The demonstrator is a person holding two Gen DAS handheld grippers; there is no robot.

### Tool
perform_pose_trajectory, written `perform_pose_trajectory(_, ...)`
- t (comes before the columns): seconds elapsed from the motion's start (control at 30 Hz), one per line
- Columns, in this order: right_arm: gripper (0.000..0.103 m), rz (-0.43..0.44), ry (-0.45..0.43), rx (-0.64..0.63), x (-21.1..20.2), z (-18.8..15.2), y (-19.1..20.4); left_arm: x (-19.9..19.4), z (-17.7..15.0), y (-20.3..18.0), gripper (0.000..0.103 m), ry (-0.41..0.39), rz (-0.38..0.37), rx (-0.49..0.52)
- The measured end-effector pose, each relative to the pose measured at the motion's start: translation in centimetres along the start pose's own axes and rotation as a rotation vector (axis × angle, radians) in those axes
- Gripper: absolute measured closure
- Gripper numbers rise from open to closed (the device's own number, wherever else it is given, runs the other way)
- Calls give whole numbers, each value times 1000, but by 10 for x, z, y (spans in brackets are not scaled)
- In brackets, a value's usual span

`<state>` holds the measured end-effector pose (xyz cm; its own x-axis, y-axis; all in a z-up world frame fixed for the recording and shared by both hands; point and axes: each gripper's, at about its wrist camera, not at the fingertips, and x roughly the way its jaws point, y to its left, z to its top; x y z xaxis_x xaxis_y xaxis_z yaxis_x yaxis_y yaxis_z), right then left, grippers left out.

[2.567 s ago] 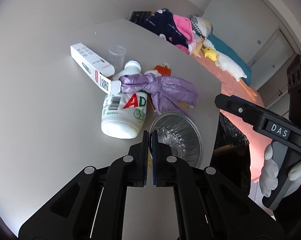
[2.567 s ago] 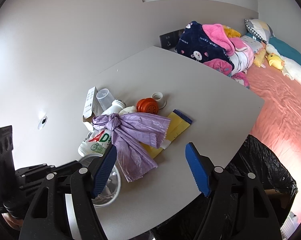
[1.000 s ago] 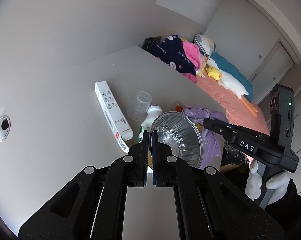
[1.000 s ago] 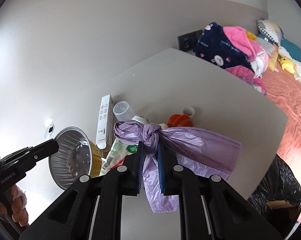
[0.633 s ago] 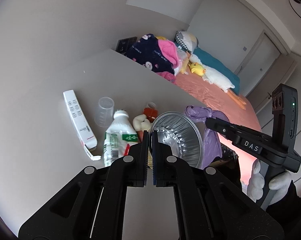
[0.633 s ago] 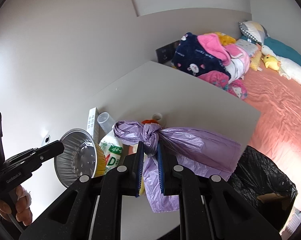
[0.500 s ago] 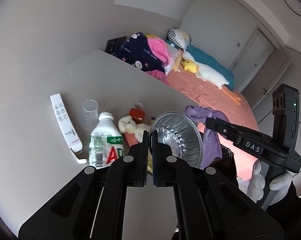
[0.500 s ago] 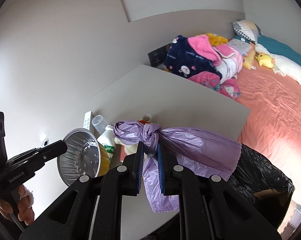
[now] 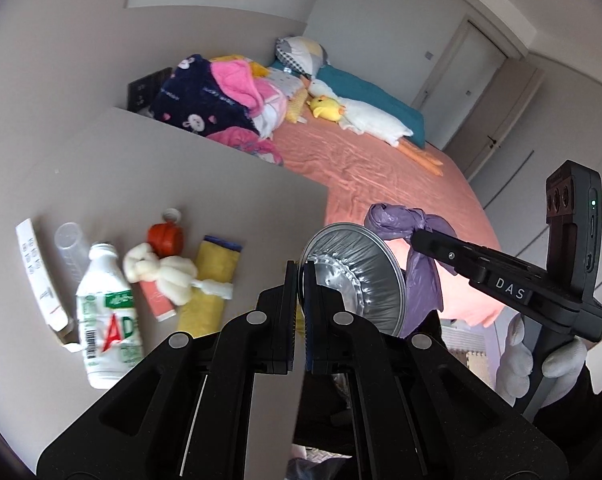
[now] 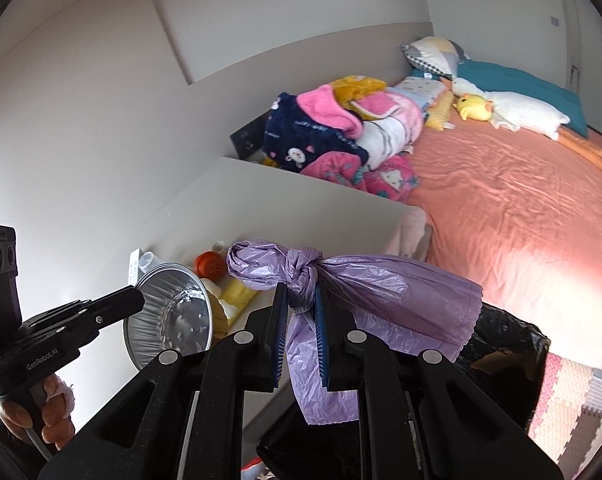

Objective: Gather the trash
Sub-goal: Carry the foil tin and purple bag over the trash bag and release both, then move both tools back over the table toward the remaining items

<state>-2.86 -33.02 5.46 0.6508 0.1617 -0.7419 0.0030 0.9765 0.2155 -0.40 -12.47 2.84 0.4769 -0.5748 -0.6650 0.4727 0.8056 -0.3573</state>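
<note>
Left tongs [image 9: 300, 280] pinch the foil bowl's [image 9: 357, 280] rim; right tongs [image 10: 301, 300] clamp the purple bag [image 10: 381, 292] (at its knot), both beyond the worktop [image 9: 149, 184] edge

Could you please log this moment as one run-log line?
left gripper: shut on foil bowl | right gripper: shut on purple bag | black trash bag: below

- Pale walls [image 10: 101, 100] stood around a bed [image 10: 501, 200] in a salmon sheet
- A grey table [image 9: 161, 168] stood beside it
- Foam mats [image 10: 573, 400] covered the floor
</note>
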Motion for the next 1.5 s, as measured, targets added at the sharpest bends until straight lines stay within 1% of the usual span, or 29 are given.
perform_pose_trajectory(0.17, 89, -35, -13, 40, -14, -2, -25, 17, 2, -26, 101, 25, -44, 42)
perform_pose_trajectory(0.33, 89, -62, -19, 82, -27, -5, -49, 33, 5, -43, 101, 56, -83, 73)
perform_pose_trajectory(0.47, 89, -78, -2, 128, -32, -7, -68, 48, 6, -56, 101, 93, -131, 84)
perform_pose_trajectory(0.5, 85, -75, 10, 143, -33, -8, -73, 53, 6, -58, 101, 109, -154, 84)
perform_pose_trajectory(0.53, 73, -73, 33, 165, -32, -8, -80, 59, 6, -60, 101, 130, -173, 81)
perform_pose_trajectory(0.57, 62, -78, 44, 181, -33, -8, -84, 66, 6, -61, 90, 159, -179, 72)
perform_pose_trajectory(0.6, 40, -91, 50, 204, -35, -9, -90, 74, 5, -61, 45, 188, -164, 58)
perform_pose_trajectory(0.63, 33, -111, 38, 238, -39, -10, -99, 81, 4, -61, 15, 208, -130, 44)
perform_pose_trajectory(0.67, 33, -118, 30, 253, -41, -11, -104, 85, 1, -60, 8, 196, -99, 35)
perform_pose_trajectory(0.73, 31, -141, 32, 279, -45, -13, -114, 90, -3, -63, 8, 199, -90, 49)
perform_pose_trajectory(0.83, 31, -154, 23, 306, -49, -17, -123, 96, -6, -70, 8, 218, -70, 93)
perform_pose_trajectory(0.93, 31, -154, 9, 310, -52, -20, -125, 96, -8, -76, 8, 213, -78, 126)
perform_pose_trajectory(1.07, 31, -157, -1, 297, -55, -21, -125, 96, -5, -77, 8, 210, -116, 118)
perform_pose_trajectory(1.2, 31, -152, -4, 293, -55, -20, -124, 94, -5, -79, 8, 208, -125, 123)
perform_pose_trajectory(1.33, 31, -158, 4, 278, -51, -19, -120, 93, -6, -78, 8, 205, -109, 117)
perform_pose_trajectory(1.5, 31, -137, 7, 257, -45, -16, -112, 86, -6, -69, 8, 197, -81, 102)
